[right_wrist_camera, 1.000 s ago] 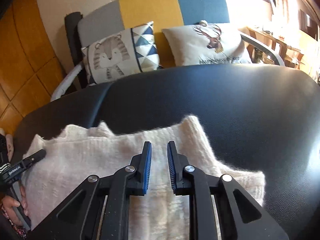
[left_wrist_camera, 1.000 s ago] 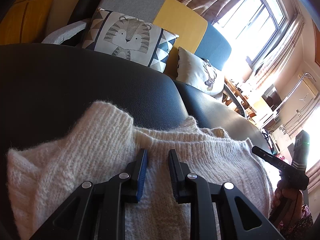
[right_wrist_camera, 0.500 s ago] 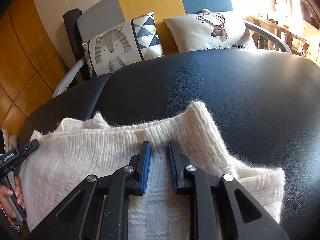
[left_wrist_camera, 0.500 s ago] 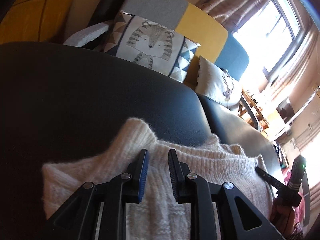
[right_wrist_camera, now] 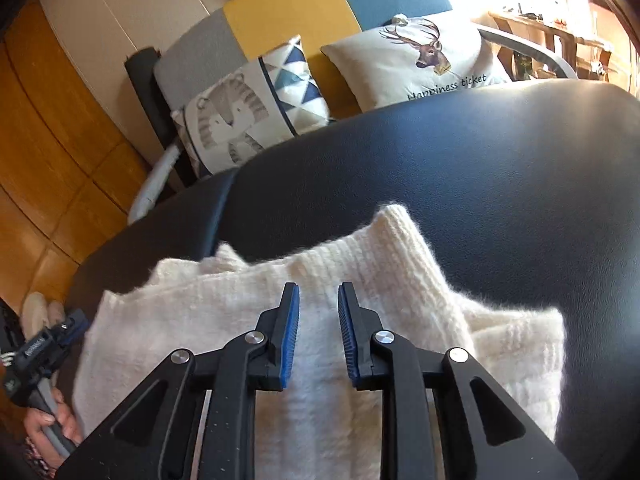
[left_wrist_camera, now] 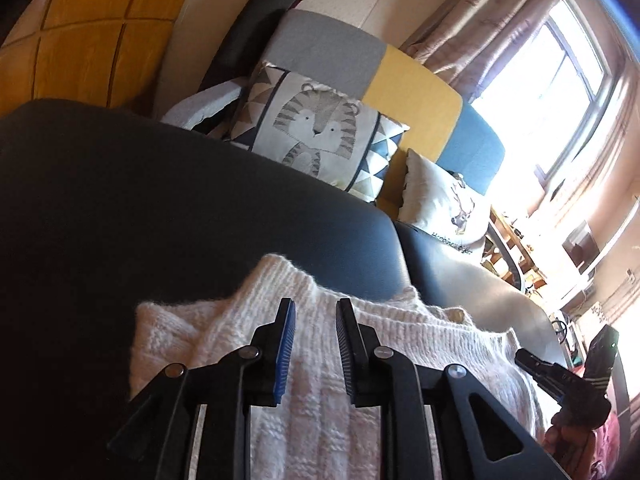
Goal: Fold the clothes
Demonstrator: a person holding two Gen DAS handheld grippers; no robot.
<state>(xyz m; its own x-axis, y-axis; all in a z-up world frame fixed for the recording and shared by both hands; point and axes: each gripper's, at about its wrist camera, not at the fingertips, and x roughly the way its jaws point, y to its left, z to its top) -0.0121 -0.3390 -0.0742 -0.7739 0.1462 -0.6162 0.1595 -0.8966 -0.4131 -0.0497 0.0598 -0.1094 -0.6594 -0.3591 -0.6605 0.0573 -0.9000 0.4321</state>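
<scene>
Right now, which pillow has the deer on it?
Find the striped sofa behind the black seat. Two pillows lean on it. The deer pillow is the plain white one by the blue stripe, with words under the antlers; the tiger pillow has triangles.

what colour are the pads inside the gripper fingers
Blue, ribbed pads on black fingers; the right wrist view shows them best.

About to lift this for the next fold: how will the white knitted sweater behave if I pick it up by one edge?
The sweater will probably flop and drape: its layers already lie soft and rumpled on the black cushion. The thick fuzzy knit should grip rather than slip. It may stretch or unfold, since nothing pins the folded layers.
</scene>
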